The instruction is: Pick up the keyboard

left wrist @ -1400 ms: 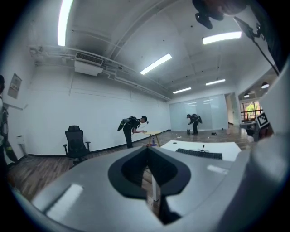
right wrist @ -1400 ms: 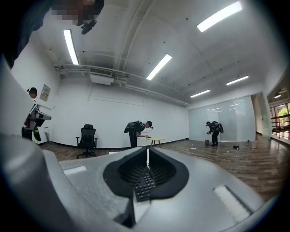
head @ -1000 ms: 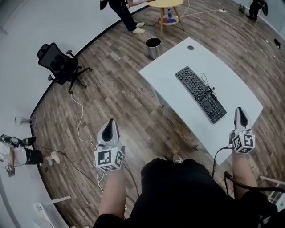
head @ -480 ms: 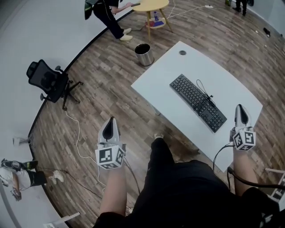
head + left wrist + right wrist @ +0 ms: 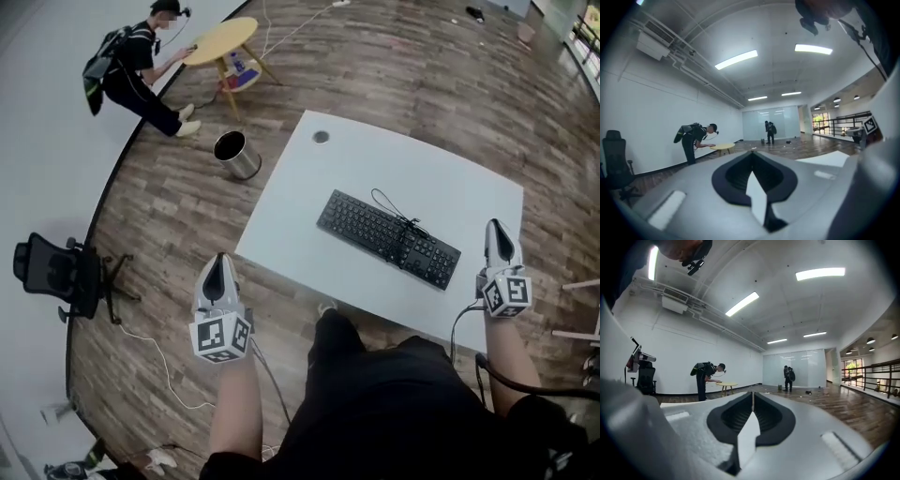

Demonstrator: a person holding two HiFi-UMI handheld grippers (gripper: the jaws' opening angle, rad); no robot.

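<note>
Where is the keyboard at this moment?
In the head view, the keyboard lies slantwise on the white table, toward its near edge. It is right of centre, a little left of the right tongs and apart from them.

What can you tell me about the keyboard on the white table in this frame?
The keyboard is black, long and flat, plastic by its look, with a number pad at its right end. It lies diagonally on the white table, near the front edge. Its thin dark cable loops by its far edge. Neither the left gripper nor the right gripper touches it.
</note>
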